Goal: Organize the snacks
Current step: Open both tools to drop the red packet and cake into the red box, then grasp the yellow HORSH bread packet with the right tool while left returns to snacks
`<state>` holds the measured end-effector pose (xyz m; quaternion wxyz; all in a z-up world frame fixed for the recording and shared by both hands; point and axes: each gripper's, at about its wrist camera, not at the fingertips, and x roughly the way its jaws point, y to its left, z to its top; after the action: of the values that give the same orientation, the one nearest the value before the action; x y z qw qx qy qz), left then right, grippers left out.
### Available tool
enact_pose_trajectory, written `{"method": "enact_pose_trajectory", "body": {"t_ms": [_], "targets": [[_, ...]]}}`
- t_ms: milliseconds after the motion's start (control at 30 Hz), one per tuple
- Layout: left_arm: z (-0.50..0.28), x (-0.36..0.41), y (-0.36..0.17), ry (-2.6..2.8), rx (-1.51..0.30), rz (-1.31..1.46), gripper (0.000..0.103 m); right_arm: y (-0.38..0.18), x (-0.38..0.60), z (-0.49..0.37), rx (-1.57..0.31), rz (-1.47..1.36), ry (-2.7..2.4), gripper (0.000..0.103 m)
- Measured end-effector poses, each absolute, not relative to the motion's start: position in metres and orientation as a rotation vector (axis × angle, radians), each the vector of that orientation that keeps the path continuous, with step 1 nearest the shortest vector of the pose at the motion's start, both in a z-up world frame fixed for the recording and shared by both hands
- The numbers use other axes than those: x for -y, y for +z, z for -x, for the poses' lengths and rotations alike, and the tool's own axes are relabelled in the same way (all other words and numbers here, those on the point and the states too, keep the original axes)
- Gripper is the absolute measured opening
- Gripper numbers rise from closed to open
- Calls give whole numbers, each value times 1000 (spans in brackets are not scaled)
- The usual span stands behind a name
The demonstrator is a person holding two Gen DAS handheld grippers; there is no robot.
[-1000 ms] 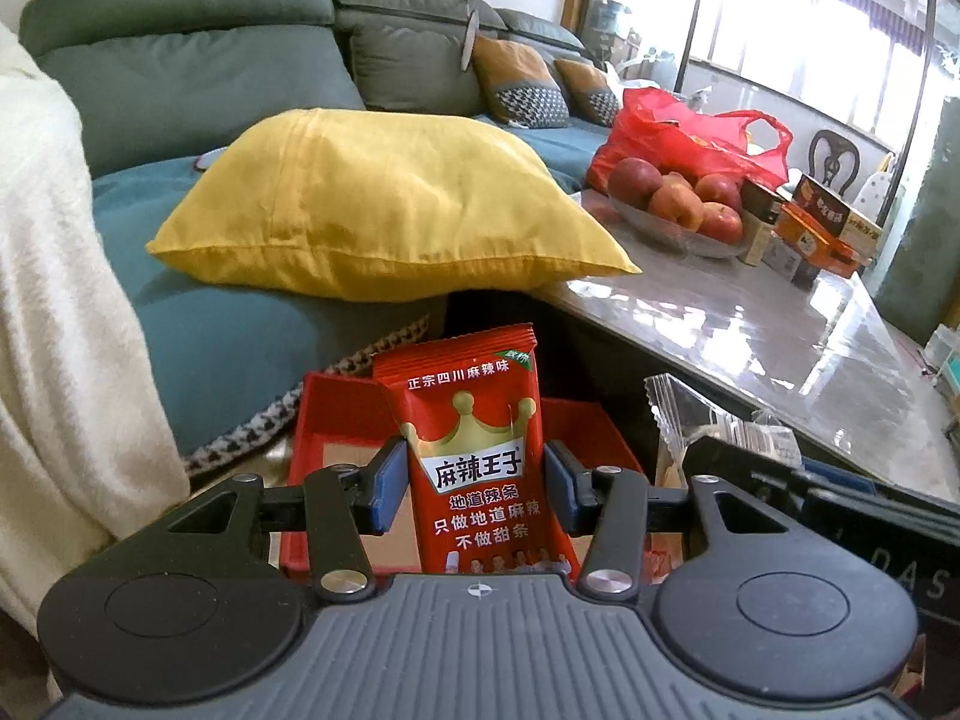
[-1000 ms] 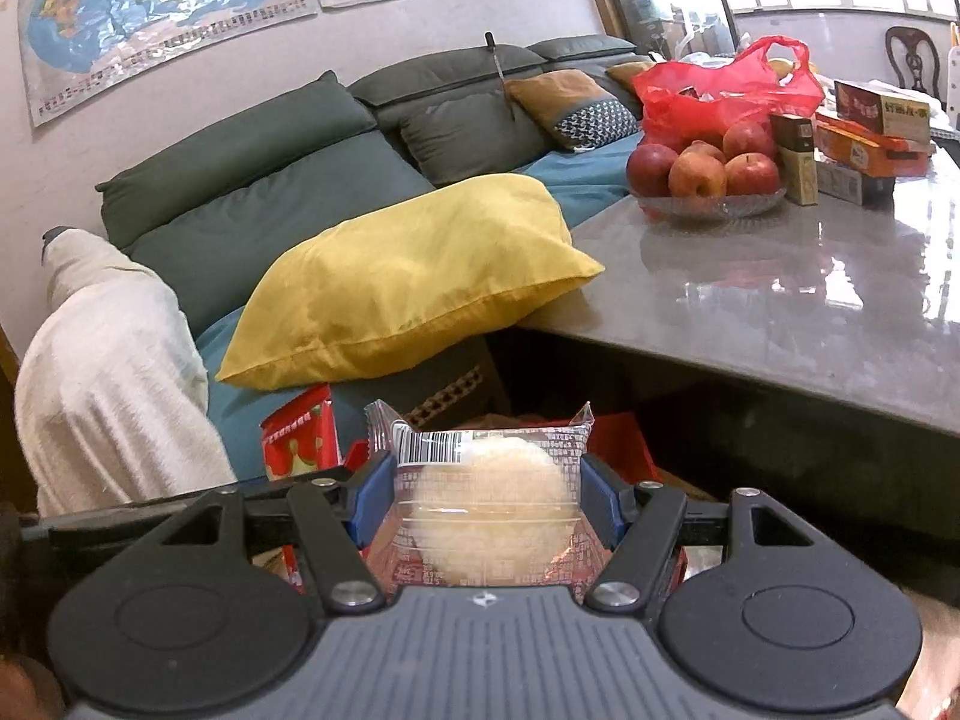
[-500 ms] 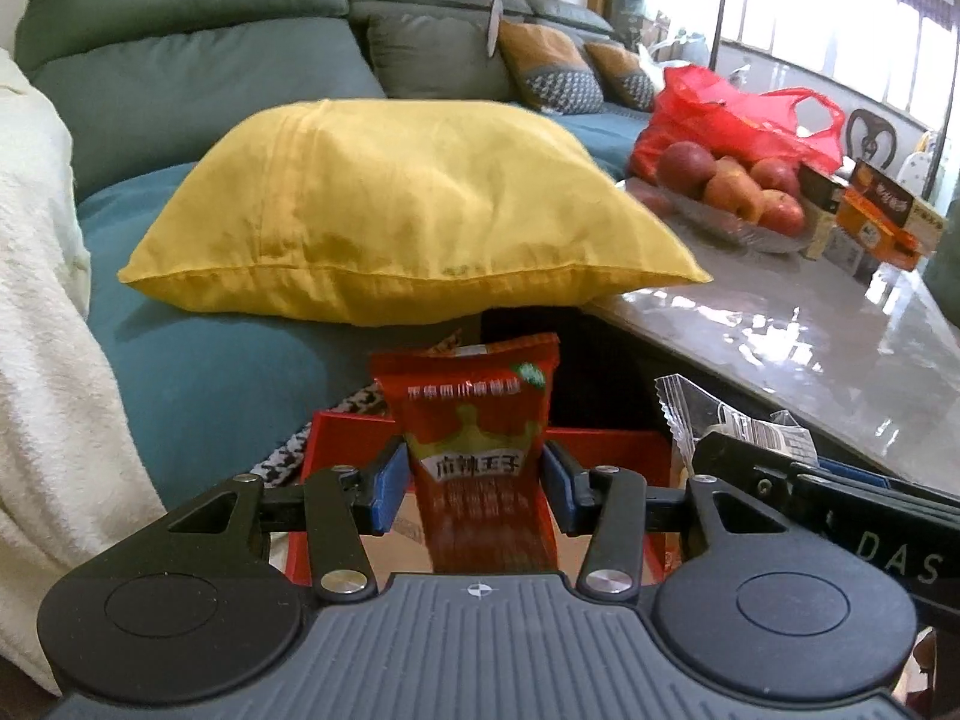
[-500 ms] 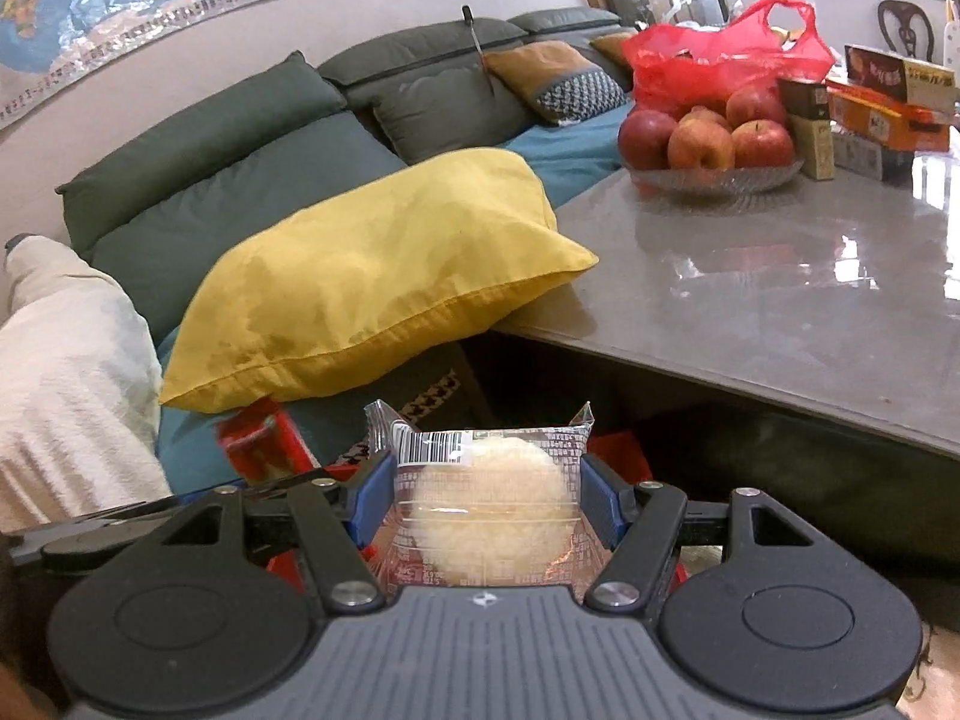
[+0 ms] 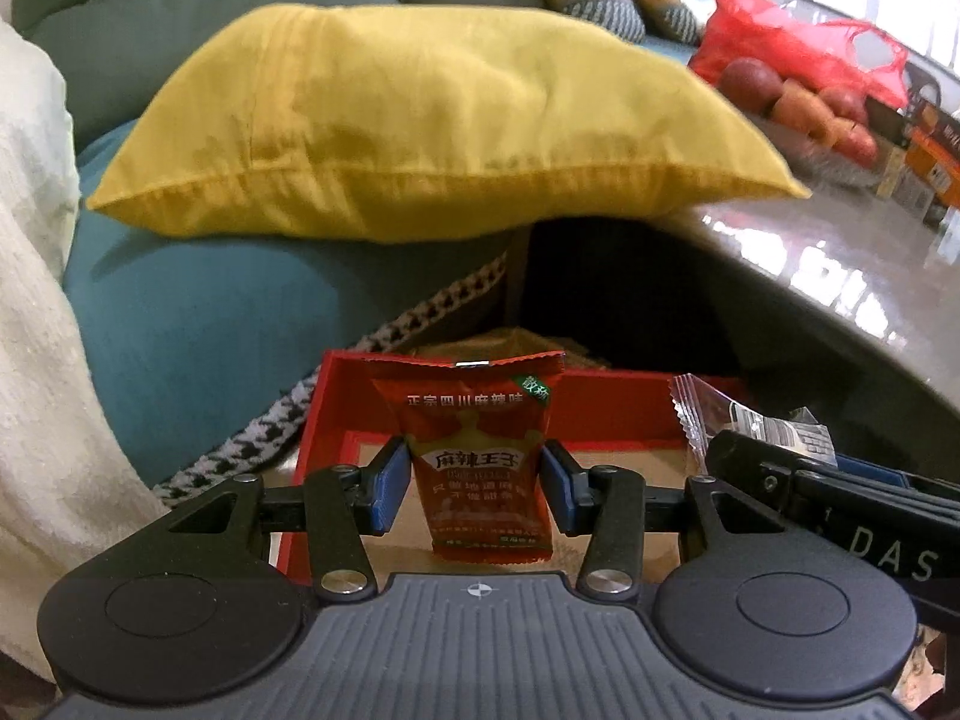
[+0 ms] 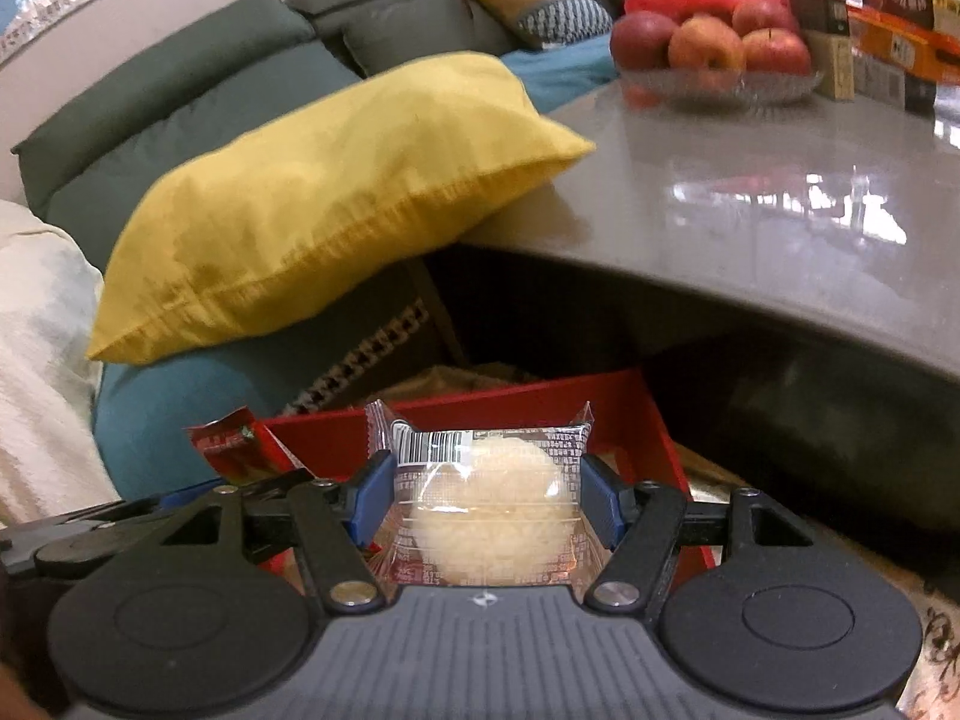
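Above red box [image 5: 606, 396], crinkly foil packet [image 5: 480, 456] between tongs [image 5: 477, 489].

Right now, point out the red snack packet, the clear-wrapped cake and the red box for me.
red snack packet [image 5: 480, 468], left wrist view, middle of its printed front.
clear-wrapped cake [image 6: 489, 510], right wrist view, centre of the pale round cake.
red box [image 6: 528, 408], right wrist view, inside of its far wall.

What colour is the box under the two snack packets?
Red box with a tan floor, clearest in the right wrist view.
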<state>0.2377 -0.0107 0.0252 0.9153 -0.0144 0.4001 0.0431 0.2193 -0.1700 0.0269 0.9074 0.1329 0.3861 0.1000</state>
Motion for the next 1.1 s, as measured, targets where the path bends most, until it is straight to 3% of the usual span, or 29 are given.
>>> {"method": "enact_pose_trajectory", "body": {"t_ms": [533, 867, 1100], "targets": [[-250, 16, -9, 114, -941, -10, 56, -15, 167, -233, -938, -231, 154, 63], [-241, 5, 4, 118, -923, -1, 77, -13, 162, -228, -932, -134, 119, 73], [-221, -1, 19, 77, -898, 7, 83, 7, 160, -200, -915, -72, 159, 74]]}}
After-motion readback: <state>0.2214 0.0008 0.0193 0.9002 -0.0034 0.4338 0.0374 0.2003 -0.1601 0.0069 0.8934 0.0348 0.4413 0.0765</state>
